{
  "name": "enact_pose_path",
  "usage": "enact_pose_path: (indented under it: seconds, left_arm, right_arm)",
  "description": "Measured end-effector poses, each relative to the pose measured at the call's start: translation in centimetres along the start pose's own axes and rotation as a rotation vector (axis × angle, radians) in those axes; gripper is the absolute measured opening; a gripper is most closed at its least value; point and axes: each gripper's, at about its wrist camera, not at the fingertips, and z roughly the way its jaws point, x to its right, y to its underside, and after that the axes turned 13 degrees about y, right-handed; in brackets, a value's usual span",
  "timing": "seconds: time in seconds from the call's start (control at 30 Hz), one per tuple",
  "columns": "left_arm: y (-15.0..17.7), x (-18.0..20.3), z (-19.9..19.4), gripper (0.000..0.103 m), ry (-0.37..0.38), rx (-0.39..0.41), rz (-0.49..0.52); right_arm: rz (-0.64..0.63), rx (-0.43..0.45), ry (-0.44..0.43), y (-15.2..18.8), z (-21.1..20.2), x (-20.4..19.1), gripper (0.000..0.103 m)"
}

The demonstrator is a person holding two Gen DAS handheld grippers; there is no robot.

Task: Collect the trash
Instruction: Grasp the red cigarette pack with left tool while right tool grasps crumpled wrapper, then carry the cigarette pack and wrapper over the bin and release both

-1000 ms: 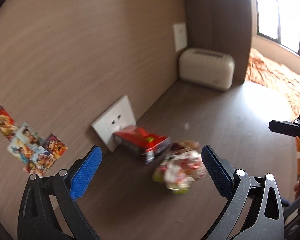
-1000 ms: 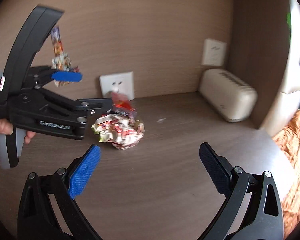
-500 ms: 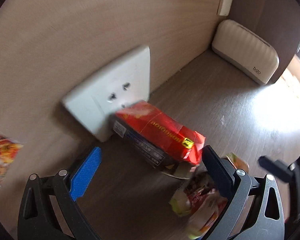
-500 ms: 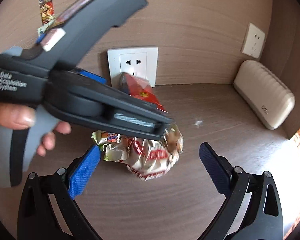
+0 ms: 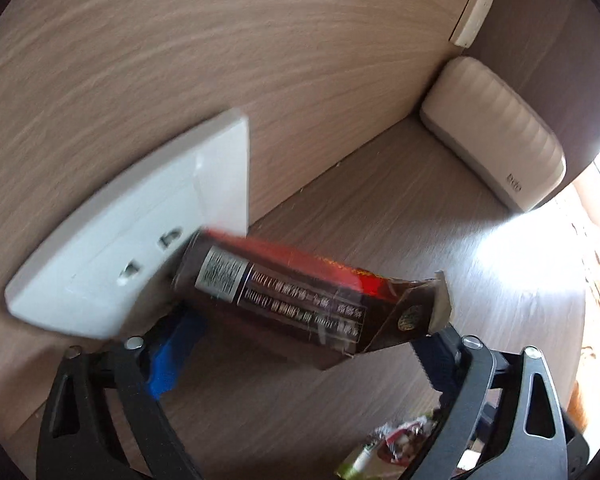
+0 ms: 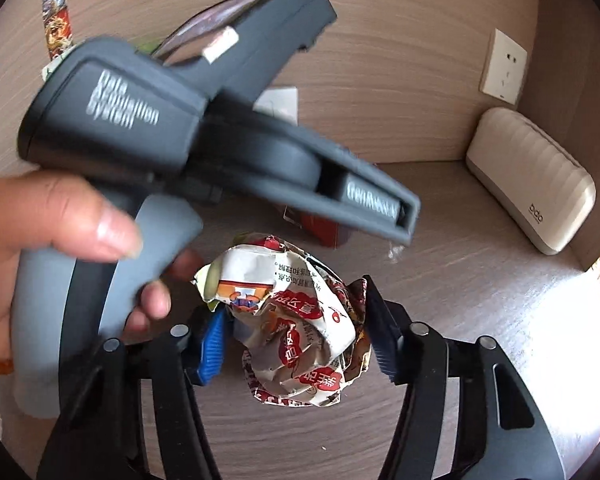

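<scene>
Cardboard, glossy red and dark, forms the flat carton [image 5: 300, 300] lying between your left hand-held gripper's [image 5: 300, 348] closing jaws against the socket plate [image 5: 140, 240]. Your right hand-held gripper [image 6: 296, 340] has just closed and pinches the crumpled foil wrapper [image 6: 296, 320] on the woodgrain bench [image 6: 480, 320].

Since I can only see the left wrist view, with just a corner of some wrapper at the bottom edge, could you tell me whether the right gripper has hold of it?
Observer: Yes. The right gripper has just been closing, and its pads sit against both sides of the crumpled wrapper.
Operator: Thank you. Is there any other trash besides the red box in front of me?
Observer: A small scrap lies on the tabletop beyond the wrapper, towards the beige device.
</scene>
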Motion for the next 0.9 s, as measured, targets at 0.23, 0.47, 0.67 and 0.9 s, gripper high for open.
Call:
enact_pose_path:
  seconds: [0.23, 0.47, 0.67, 0.9]
  left_arm:
    - [0.5, 0.9, 0.0, 0.087, -0.013, 0.055, 0.042]
    - [2.5, 1.5, -3.4, 0.087, -0.068, 0.082, 0.093]
    - [4.1, 4.2, -6.2, 0.087, -0.108, 0.127, 0.138]
    - [6.5, 7.9, -9.4, 0.087, -0.101, 0.155, 0.196]
  right_arm:
    - [-0.006, 0.009, 0.035, 0.6, -1.8, 0.8, 0.059]
    - [0.037, 0.015, 0.057, 1.4, -4.0, 3.6, 0.059]
    - [0.065, 0.039, 0.082, 2.6, -6.8, 6.1, 0.059]
    - [0.118, 0.074, 0.119, 4.6, -10.8, 9.6, 0.059]
